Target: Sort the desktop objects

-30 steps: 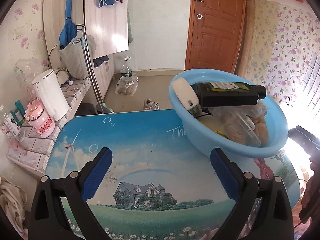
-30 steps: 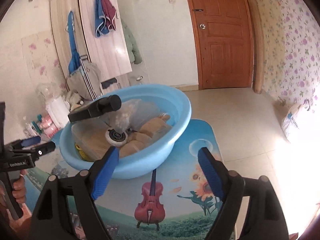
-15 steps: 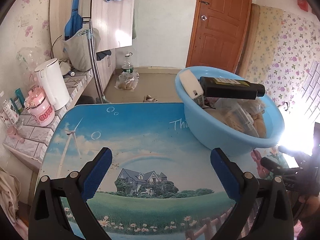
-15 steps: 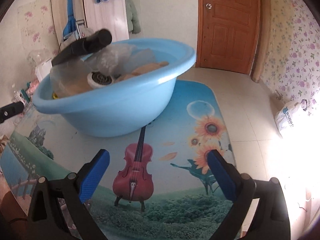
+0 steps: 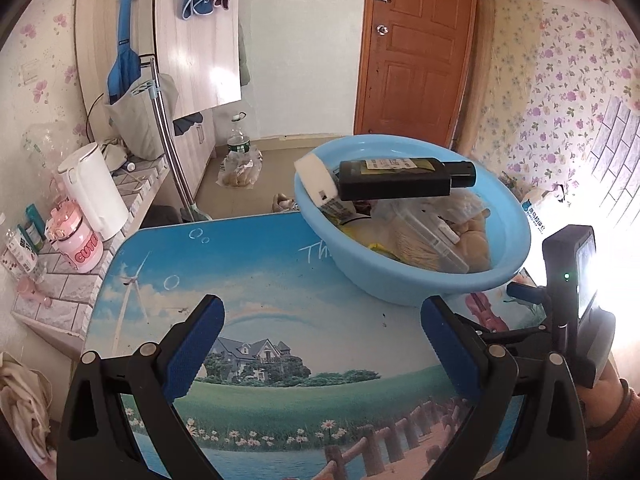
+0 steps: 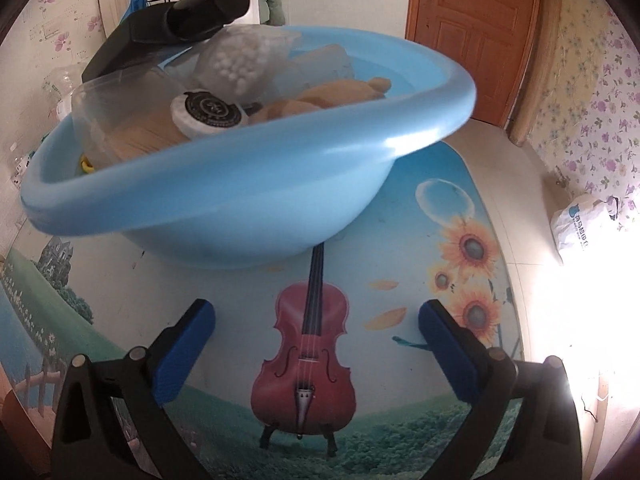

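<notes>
A light blue plastic basin [image 5: 424,280] stands on the picture-printed table [image 5: 260,272] at the far right. A dark bottle [image 5: 400,179] lies across its rim, over a white block [image 5: 316,178], a clear box [image 5: 424,236] and tan items. In the right wrist view the basin [image 6: 224,204] fills the upper middle, with the bottle [image 6: 180,28], a round white tin [image 6: 208,114] and a bag of white beads [image 6: 240,60]. My left gripper [image 5: 320,344] is open and empty over the table. My right gripper [image 6: 316,340] is open and empty, low in front of the basin; its body shows in the left wrist view [image 5: 568,296].
A tiled ledge at the left holds a white kettle [image 5: 90,192], a pink jar [image 5: 78,244] and small bottles. A water bottle [image 5: 238,144] and a bag stand on the floor by the brown door [image 5: 416,48]. A white bag [image 6: 584,220] lies on the floor right of the table.
My right gripper has dropped low and moved close to the basin's front side. The left gripper has pulled back a little. Both stay open.
</notes>
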`<state>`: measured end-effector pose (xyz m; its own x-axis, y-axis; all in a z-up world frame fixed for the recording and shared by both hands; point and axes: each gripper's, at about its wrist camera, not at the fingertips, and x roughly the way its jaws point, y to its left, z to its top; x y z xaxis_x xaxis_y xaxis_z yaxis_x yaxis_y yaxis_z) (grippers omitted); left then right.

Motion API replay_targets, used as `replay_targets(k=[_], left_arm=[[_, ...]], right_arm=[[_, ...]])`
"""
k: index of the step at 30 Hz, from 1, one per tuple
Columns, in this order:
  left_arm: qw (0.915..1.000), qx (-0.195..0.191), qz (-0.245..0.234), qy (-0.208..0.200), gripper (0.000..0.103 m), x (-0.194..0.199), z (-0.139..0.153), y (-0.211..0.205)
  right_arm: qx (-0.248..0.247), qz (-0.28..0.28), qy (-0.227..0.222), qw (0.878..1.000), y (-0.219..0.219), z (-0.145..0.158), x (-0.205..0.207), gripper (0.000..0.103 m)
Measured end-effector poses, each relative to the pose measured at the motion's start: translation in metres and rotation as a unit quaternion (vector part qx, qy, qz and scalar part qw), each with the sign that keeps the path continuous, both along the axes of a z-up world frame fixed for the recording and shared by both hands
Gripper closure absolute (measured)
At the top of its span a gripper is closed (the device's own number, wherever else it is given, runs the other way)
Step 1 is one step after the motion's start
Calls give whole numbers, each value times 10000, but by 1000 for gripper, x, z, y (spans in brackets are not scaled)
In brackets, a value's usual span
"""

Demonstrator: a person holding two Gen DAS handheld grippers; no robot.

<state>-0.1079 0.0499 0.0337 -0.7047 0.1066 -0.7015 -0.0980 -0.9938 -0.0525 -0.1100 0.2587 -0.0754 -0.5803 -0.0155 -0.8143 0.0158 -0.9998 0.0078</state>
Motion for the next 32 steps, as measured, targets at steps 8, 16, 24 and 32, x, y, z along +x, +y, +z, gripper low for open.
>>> replay_targets(k=[8,16,24,32], left_arm=[[9998,-56,-113,-131,4,1,-5,16],[9998,-14,-127,-144,4,-1,-3,19],[9998,94,-146,-138,4,-1,3,18],[9995,137,-270,27,4,8,9,23]], right_arm=[[20,-634,0,9980,-3,3,-4,0],[20,-635,1,9980,-3,3,-4,0],[19,-635,0,9980,-3,3,-4,0],[18,-636,-1,9980,-3,3,-4,0]])
